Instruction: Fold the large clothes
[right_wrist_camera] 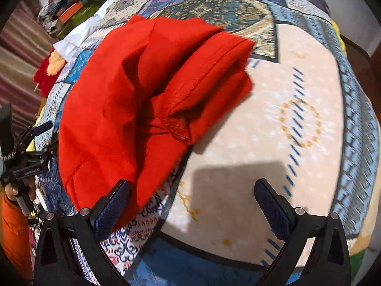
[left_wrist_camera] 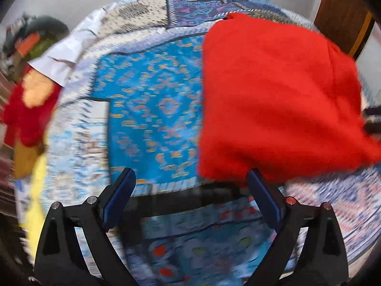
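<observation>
A bright red garment (left_wrist_camera: 273, 100) lies folded over on the patterned blue bedspread (left_wrist_camera: 152, 109), on the right of the left wrist view. My left gripper (left_wrist_camera: 191, 178) stands open just above the bedspread; its right finger (left_wrist_camera: 262, 190) is at the cloth's near edge, and nothing is clamped. In the right wrist view the red garment (right_wrist_camera: 123, 109) is bunched in thick folds on the left. My right gripper (right_wrist_camera: 193, 186) is open over the cream patch of the bedspread (right_wrist_camera: 250, 143), and the cloth's lower edge hangs against its left finger (right_wrist_camera: 112, 209). A hand with an orange sleeve holds the left gripper (right_wrist_camera: 46, 137) at the far left.
At the bed's left edge lie a red and orange cloth (left_wrist_camera: 28, 109), a white cloth (left_wrist_camera: 64, 54) and a yellow cloth (left_wrist_camera: 38, 190). A heap of bags and clothes (right_wrist_camera: 66, 12) sits behind them. Brown wooden furniture (left_wrist_camera: 340, 12) stands at the back right.
</observation>
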`<control>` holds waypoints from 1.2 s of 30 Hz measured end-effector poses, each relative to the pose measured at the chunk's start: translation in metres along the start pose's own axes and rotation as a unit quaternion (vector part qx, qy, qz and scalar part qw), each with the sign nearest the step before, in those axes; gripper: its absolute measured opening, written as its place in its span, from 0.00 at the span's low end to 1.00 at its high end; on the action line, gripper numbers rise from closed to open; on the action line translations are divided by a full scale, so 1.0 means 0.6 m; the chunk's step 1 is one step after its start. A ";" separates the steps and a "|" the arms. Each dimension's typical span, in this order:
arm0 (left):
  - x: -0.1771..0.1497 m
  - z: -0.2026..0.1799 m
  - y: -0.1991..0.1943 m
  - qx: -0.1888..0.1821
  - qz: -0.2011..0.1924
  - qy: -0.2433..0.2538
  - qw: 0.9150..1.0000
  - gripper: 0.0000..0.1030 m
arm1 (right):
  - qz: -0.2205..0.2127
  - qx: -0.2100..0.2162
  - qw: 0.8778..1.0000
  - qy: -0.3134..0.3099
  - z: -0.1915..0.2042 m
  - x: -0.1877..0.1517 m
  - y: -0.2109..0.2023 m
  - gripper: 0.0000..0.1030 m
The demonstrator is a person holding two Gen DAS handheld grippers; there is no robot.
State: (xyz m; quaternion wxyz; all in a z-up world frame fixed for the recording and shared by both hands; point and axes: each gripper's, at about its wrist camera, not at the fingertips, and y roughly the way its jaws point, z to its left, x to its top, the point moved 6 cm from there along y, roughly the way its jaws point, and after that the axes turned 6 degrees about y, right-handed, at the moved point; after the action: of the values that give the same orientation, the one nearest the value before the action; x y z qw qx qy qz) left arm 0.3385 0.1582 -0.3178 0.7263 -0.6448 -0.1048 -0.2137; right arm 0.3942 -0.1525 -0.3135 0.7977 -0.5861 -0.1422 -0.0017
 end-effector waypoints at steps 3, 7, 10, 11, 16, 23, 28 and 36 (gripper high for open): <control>0.012 0.021 -0.031 0.003 -0.025 -0.003 1.000 0.92 | -0.028 0.029 0.999 0.011 0.008 0.023 -0.035 1.00; 0.059 0.043 -0.077 0.005 -0.068 -0.025 0.997 0.92 | -0.066 0.049 0.997 0.010 0.038 0.072 -0.060 1.00; 0.103 0.047 -0.082 0.007 -0.085 -0.033 0.996 0.92 | -0.077 0.042 0.996 0.008 0.059 0.109 -0.046 1.00; 0.115 0.046 -0.075 0.006 -0.084 -0.033 0.996 0.92 | -0.077 0.038 0.996 0.010 0.065 0.121 -0.034 1.00; 0.160 0.024 -0.009 -0.009 -0.055 -0.035 0.998 0.92 | -0.058 -0.013 0.998 0.023 0.048 0.152 0.036 1.00; 0.155 -0.003 0.070 -0.004 -0.021 -0.029 0.999 0.94 | -0.056 -0.010 0.997 0.048 -0.011 0.137 0.036 1.00; 0.136 0.006 0.062 -0.013 -0.013 -0.033 0.999 0.94 | -0.086 -0.041 0.994 0.053 -0.038 0.125 -0.010 1.00; 0.092 0.017 0.006 0.043 -0.020 -0.003 0.999 0.94 | -0.068 0.001 0.996 0.057 -0.022 0.060 -0.048 1.00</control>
State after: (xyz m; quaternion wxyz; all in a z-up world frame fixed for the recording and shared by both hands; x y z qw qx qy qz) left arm 0.3905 0.1587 -0.2958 0.7487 -0.6114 -0.1293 -0.2212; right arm 0.4269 -0.1682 -0.2818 0.8032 -0.5729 -0.1364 -0.0895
